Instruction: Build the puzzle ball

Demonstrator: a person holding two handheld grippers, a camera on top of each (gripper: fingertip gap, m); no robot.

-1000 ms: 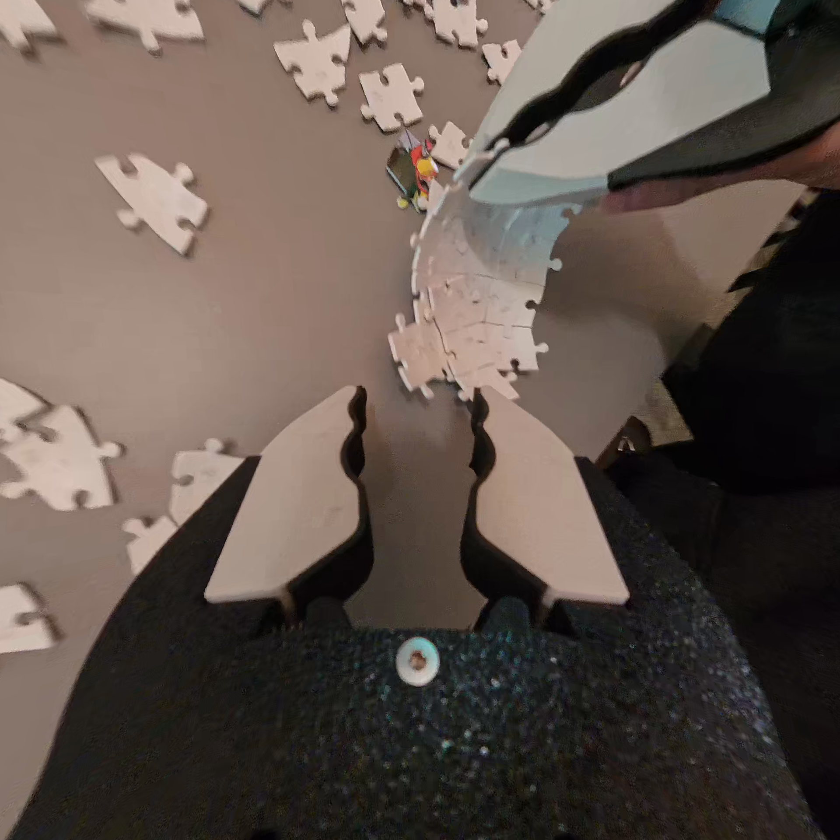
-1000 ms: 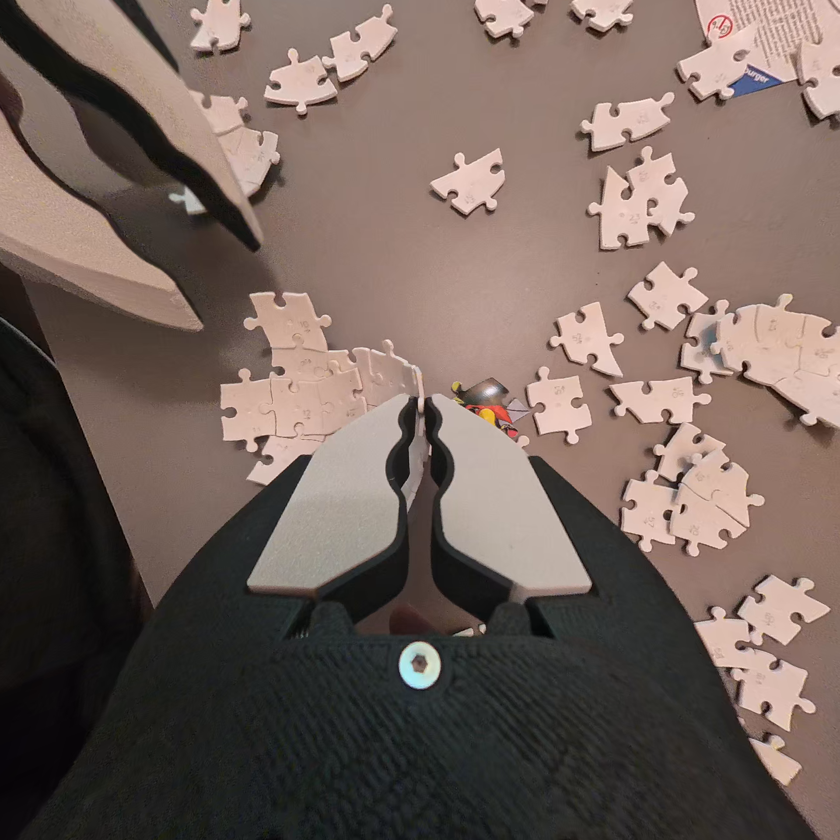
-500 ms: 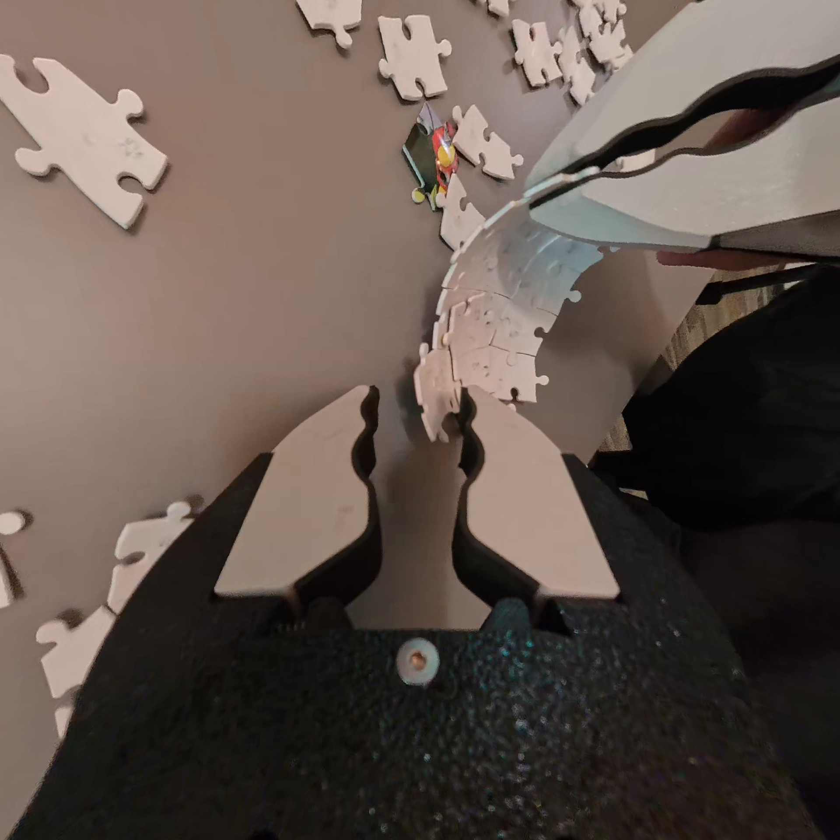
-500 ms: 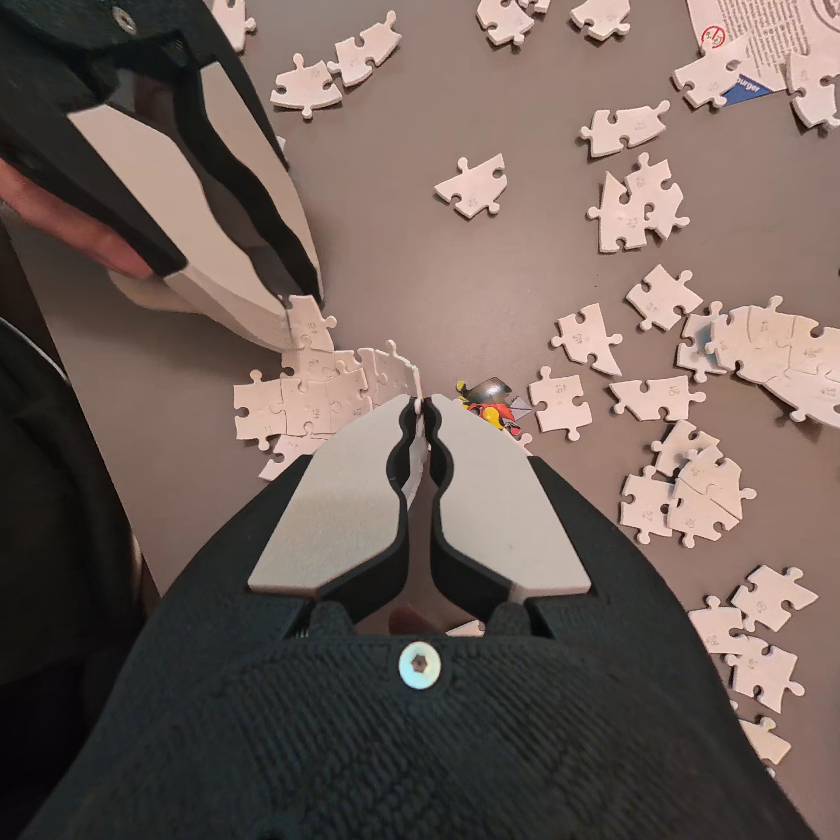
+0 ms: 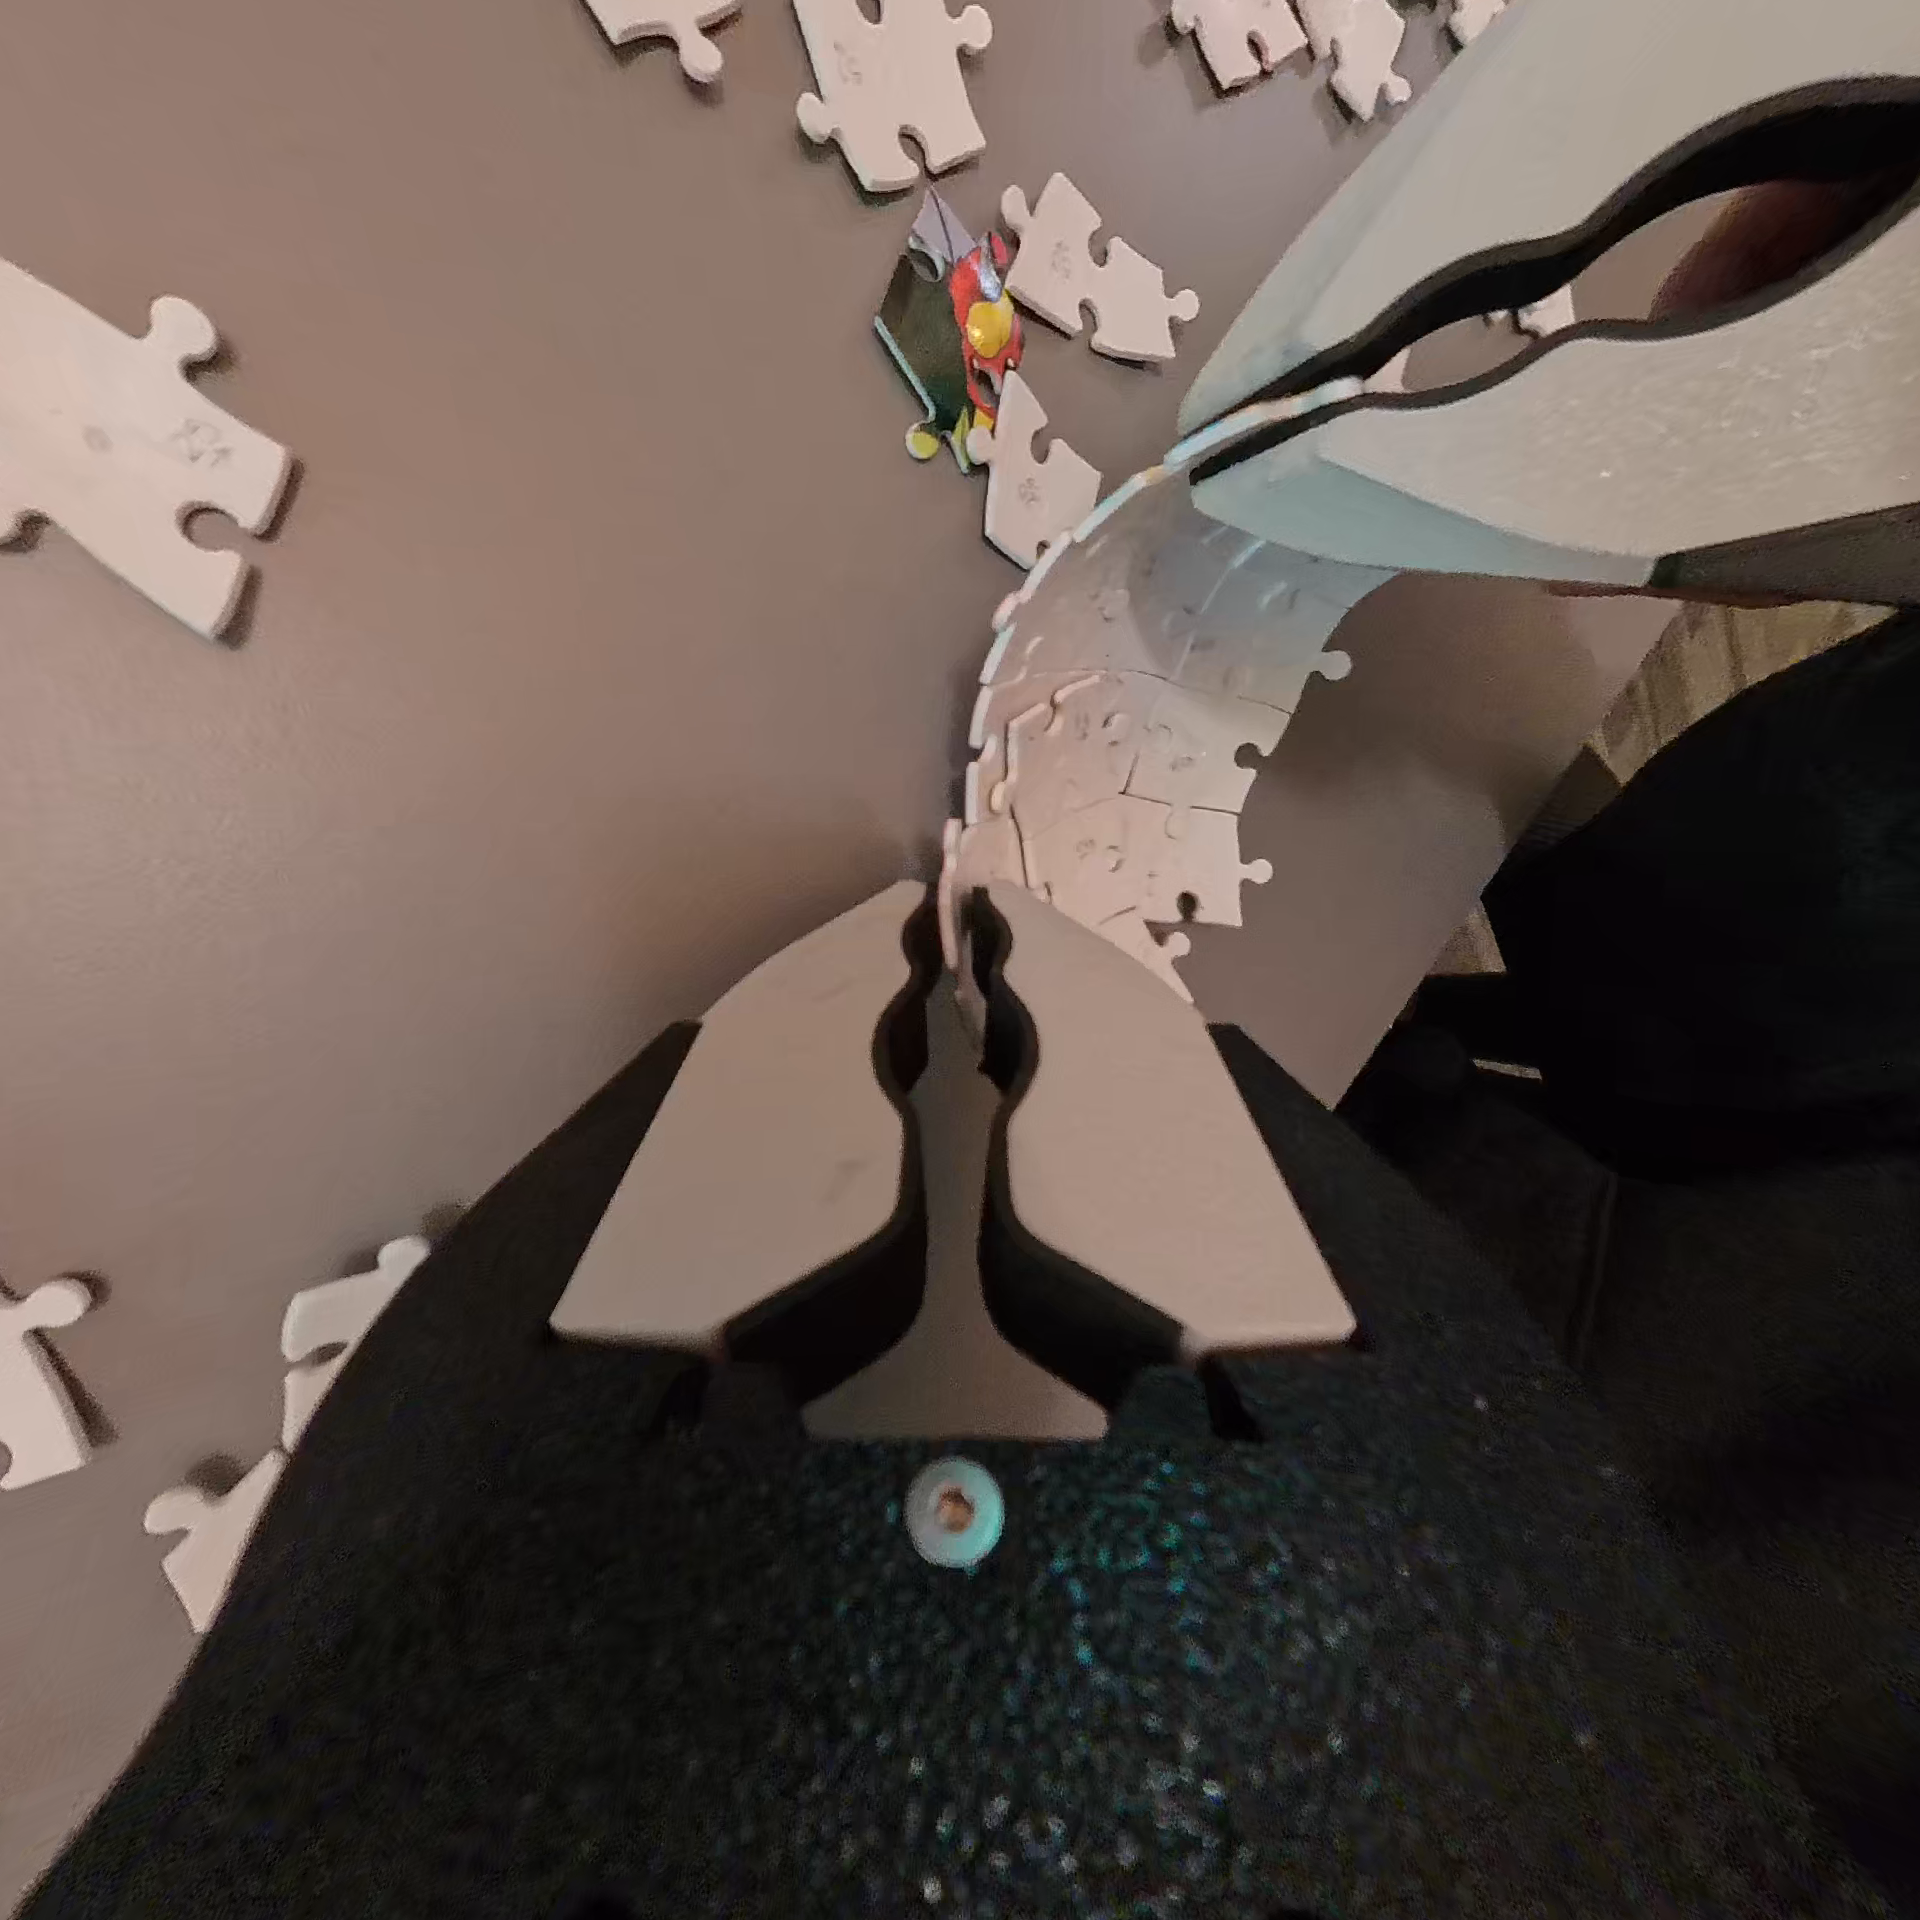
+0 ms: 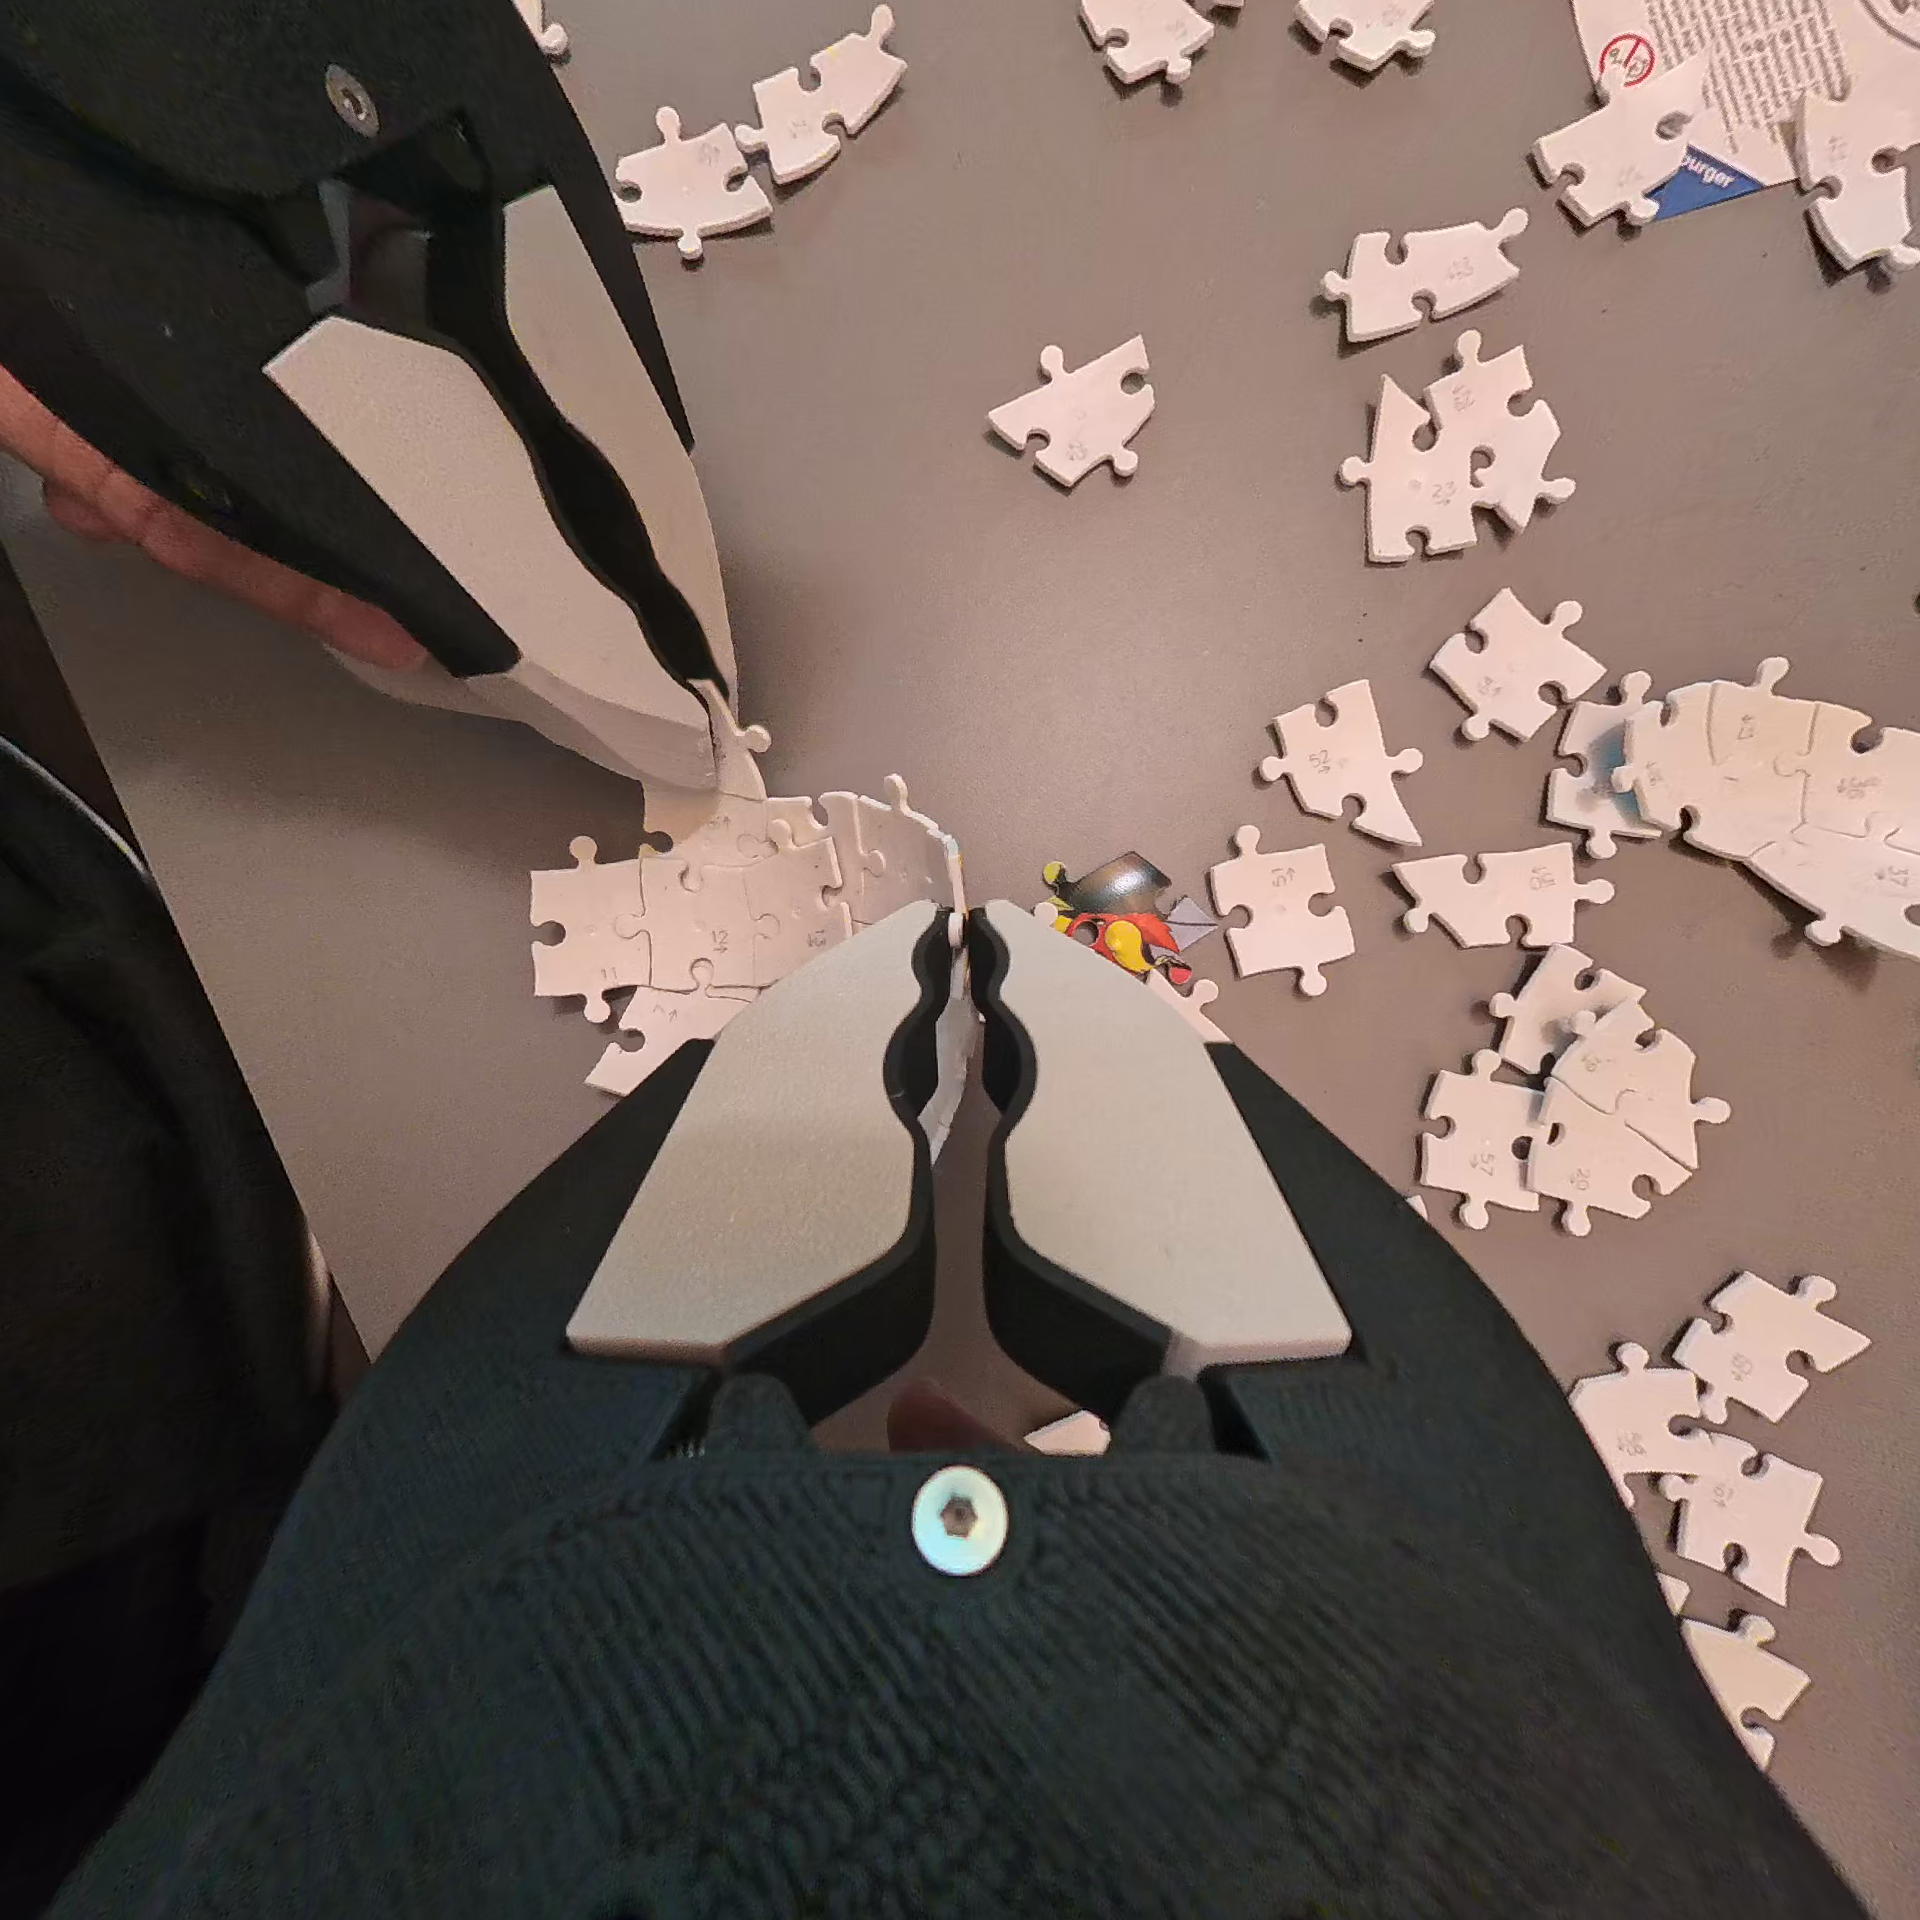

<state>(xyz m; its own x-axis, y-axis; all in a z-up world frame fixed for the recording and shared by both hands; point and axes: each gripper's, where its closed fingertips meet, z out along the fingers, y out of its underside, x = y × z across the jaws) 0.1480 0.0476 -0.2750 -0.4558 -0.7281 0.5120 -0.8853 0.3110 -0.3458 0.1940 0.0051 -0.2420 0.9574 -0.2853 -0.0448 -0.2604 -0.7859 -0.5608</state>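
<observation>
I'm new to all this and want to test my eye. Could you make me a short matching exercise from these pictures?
Things:
1. joined puzzle strip
2. colourful piece
3. printed leaflet
4. loose white pieces

States:
A. picture side up, by the right tool
B. far corner of the table
C. curved, pinched at both ends by the two tools
D. scattered blank side up

Pairs: 1-C, 2-A, 3-B, 4-D
</observation>
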